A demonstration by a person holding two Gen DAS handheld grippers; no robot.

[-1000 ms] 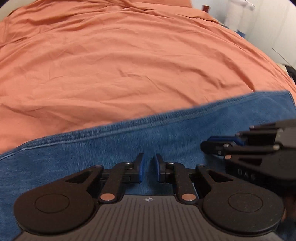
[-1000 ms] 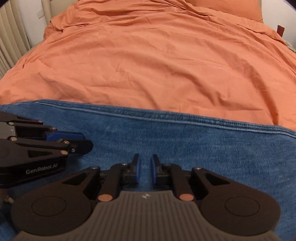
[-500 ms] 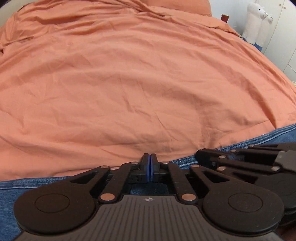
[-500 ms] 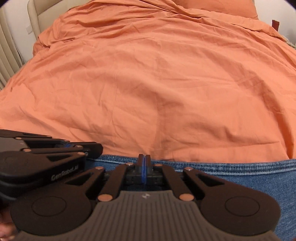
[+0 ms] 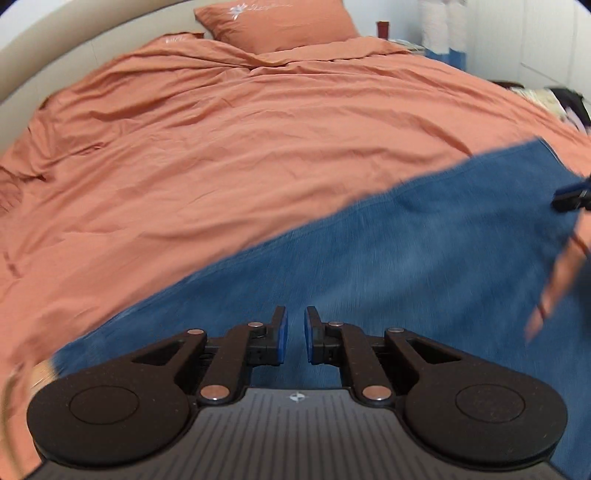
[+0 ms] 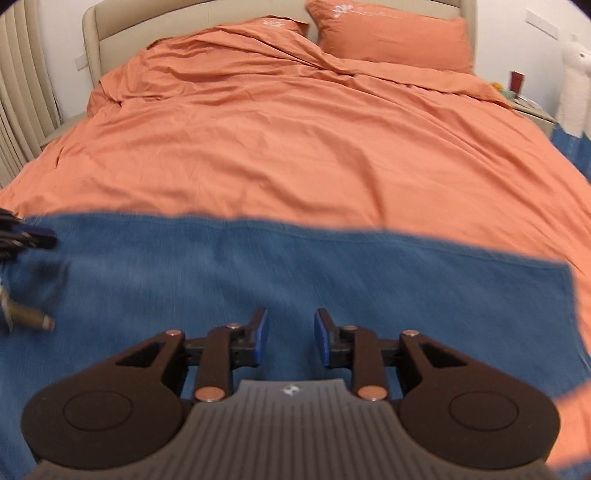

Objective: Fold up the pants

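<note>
The left wrist view shows the jeans (image 5: 424,266) as a blue slab running diagonally from lower left up to a corner at the right, with the right gripper (image 5: 570,197) only a dark blue-tipped sliver at the frame edge. The right wrist view shows the same jeans (image 6: 280,273) as a level band across the bed, its far edge nearly straight and its right end squared off; here the left gripper (image 6: 33,236) pokes in at the left edge, cut off and blurred.

The jeans lie flat on the near part of the duvet (image 5: 229,147), a rust-orange cotton cover with fine creases. The denim looks mid-blue and slightly mottled, though motion blur smears its weave and its far hem in both views.

The left gripper (image 5: 294,334) hangs over the denim with its jaws a narrow gap apart and nothing between the blue pads. The right gripper (image 6: 290,338) has its jaws spread wider, also empty.

Only the right view shows both pillows (image 6: 395,37) and the beige padded headboard (image 6: 110,22); the left view catches one pillow (image 5: 277,22). A blurred brownish object (image 6: 31,317) at the left edge of the right view is too smeared to identify.
</note>
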